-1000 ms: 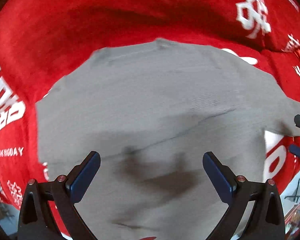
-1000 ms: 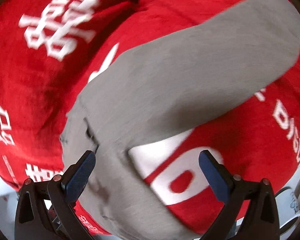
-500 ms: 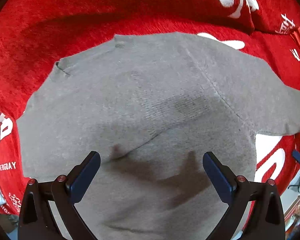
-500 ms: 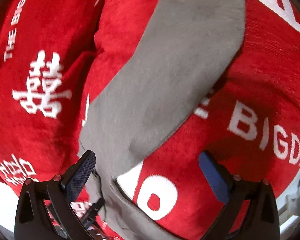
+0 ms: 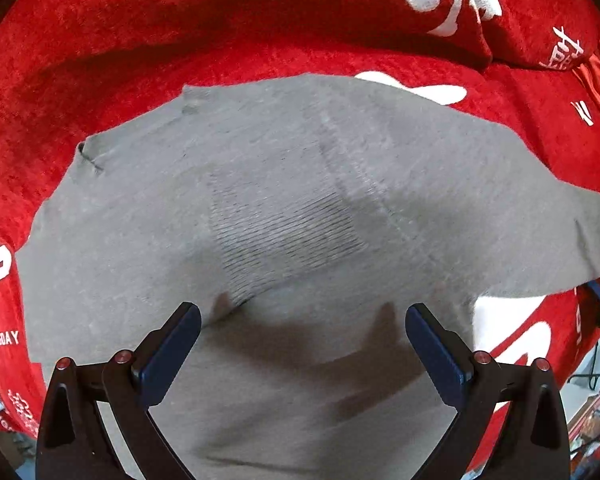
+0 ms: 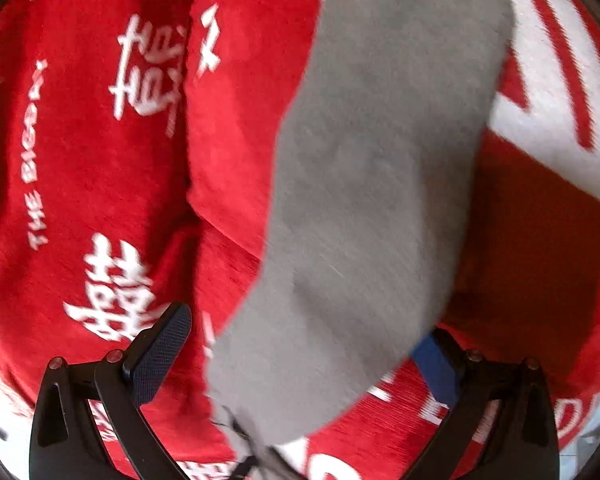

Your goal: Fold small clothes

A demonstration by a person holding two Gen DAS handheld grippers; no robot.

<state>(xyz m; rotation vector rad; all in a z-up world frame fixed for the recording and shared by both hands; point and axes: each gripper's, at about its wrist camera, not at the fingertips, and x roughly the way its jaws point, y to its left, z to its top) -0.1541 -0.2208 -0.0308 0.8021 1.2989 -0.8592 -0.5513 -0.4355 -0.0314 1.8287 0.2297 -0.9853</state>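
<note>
Left wrist view looks down on a grey garment [image 5: 284, 208] spread over a red plush blanket [image 5: 180, 28] printed with white characters and lettering. At the far left the blanket shows small white words, and the garment's edge runs beside them; a short seam or notch marks the cloth near its upper left corner. Toward the middle, a patch of ribbed knit and a stitched seam running diagonally cross the fabric, and a soft crease lies just ahead of the left gripper [image 5: 302, 320], whose blue-padded fingers [image 5: 172, 352] stand wide apart above the cloth with nothing between them. To the right, a sleeve-like flap of the garment reaches out to the frame's edge over a large white print on the blanket. Right wrist view is blurred. On its left side lies the blanket [image 6: 84, 168], its white characters plain to see. The right gripper [image 6: 300, 348] has its fingers [image 6: 156, 352] spread wide as well; the grey garment [image 6: 380, 168] rises as a long strip through the gap between them and covers the tip of the right-hand blue pad. Whether the cloth touches that pad cannot be told. Further right, broad white lettering crosses the red pile.
</note>
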